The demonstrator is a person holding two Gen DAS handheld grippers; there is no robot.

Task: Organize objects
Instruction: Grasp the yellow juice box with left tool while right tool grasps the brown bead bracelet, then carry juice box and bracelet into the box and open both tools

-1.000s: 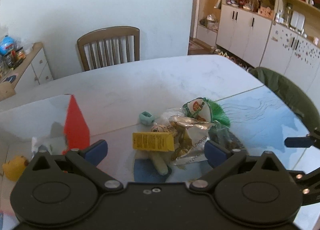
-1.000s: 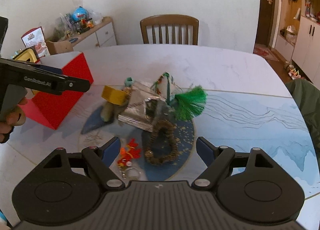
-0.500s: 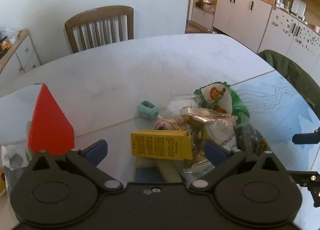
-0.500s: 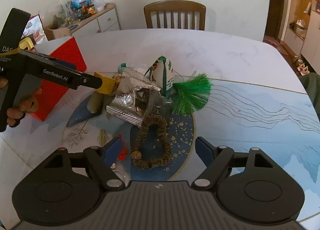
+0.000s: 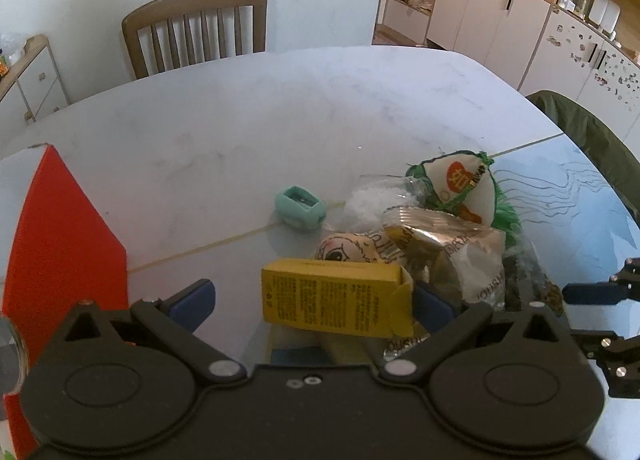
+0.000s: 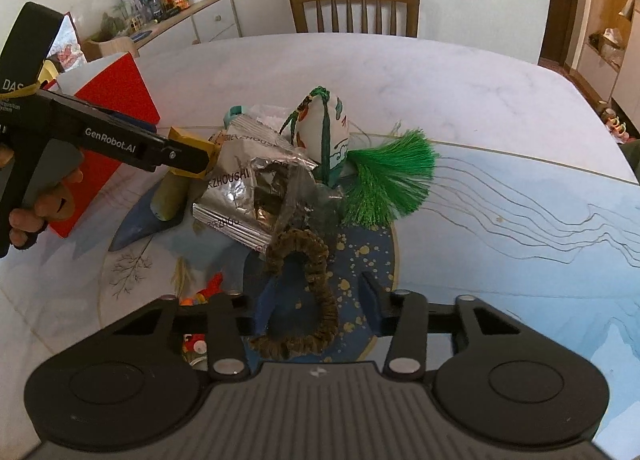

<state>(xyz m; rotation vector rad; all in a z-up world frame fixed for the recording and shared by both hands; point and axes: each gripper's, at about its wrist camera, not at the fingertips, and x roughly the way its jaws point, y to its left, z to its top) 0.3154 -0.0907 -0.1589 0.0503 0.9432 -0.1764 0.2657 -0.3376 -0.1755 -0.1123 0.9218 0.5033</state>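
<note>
Two handheld grippers work over a heap of small objects on a marbled counter (image 5: 224,132).

Left gripper (image 5: 316,300): its blue-padded fingers (image 5: 192,296) are spread wide. A yellow carton (image 5: 336,302) lies between them, against the right pad and well apart from the left pad, so it is not clamped. In the right wrist view the same gripper (image 6: 188,158) is seen side-on, held by a hand (image 6: 44,208) at the left edge, with its tip at the carton (image 6: 188,136).

Right gripper (image 6: 308,300): its fingers (image 6: 370,300) are partly closed around a brown-olive fabric scrunchie (image 6: 308,260) that lies on the blue, gold-speckled round patch of the counter. Whether the pads actually press the scrunchie cannot be told.

The heap:
- A crumpled silver foil snack bag (image 6: 248,196) lies at the centre, just beyond the scrunchie.
- A white egg-shaped ornament (image 6: 326,128) with green cord and painted motifs stands behind the bag, and its green tassel (image 6: 388,180) fans out to the right.
- An olive cylindrical piece (image 6: 170,192) lies under the carton.
- A mint-green sharpener-like item (image 5: 300,208) sits apart on the counter, behind the carton.
- Small red-orange trinkets (image 6: 208,288) lie by the right gripper's left finger.

A red-and-white box (image 6: 120,100) stands at the left of the counter. A wooden chair (image 6: 354,6) stands at the far edge.
</note>
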